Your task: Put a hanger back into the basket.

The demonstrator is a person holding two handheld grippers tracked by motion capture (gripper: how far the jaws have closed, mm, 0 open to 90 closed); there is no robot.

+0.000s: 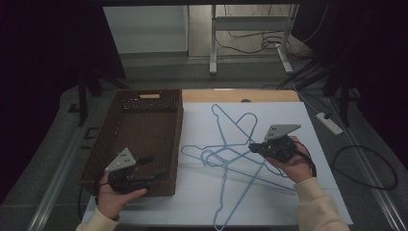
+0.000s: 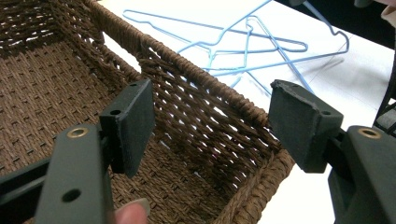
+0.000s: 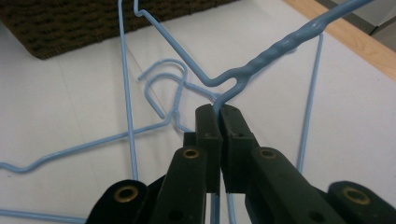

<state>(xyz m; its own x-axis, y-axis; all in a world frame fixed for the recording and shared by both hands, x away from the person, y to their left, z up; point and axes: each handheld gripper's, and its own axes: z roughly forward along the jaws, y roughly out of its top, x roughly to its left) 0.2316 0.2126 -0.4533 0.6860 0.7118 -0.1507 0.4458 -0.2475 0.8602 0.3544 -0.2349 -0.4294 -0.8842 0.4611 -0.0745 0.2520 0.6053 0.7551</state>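
Blue wire hanger (image 3: 261, 56) clenched in our right gripper (image 3: 219, 114) beside the basket (image 1: 144, 98) — tangled hangers (image 1: 216, 154) may drag along; our left gripper (image 2: 210, 121) gapes, released.

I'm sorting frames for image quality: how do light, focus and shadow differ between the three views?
High view: dim, surroundings nearly black, only the white table sheet is bright. Left gripper view: the brown woven basket is sharp, while the open left gripper is soft near the lens. Right gripper view: evenly lit; the right gripper pinches a light blue wire hanger, which casts only faint shadows.
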